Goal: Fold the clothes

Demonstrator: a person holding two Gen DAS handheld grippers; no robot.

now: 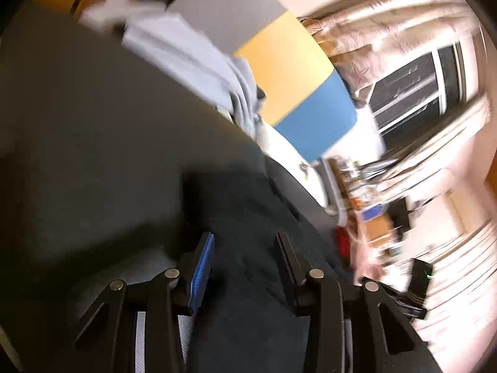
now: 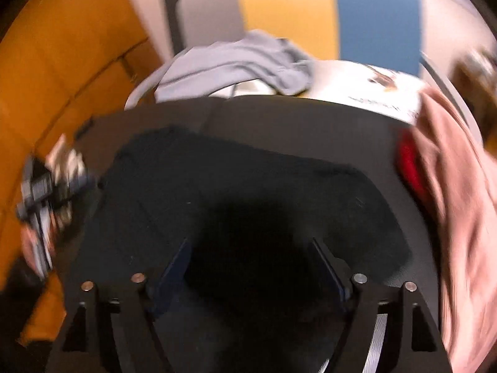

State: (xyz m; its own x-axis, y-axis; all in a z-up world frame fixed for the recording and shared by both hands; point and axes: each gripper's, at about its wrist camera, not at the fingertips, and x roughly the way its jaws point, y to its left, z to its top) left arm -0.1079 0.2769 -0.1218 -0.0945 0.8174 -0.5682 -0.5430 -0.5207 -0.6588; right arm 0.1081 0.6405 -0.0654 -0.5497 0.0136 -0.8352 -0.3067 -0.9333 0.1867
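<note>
While both views are smeared by blur, the left gripper (image 1: 245,242) clearly has its jaws spread wide, nothing pinched between them — a dark garment (image 1: 248,192) lies flat just beneath and ahead of its fingers. The right gripper (image 2: 250,248) is spread just as wide over the same dark garment (image 2: 248,180), which lies on a dark mat (image 2: 310,118); whether either touches the cloth I cannot tell. A grey garment (image 2: 230,62) lies crumpled beyond the mat's far edge, and a pink one (image 2: 459,202) drapes at the right.
</note>
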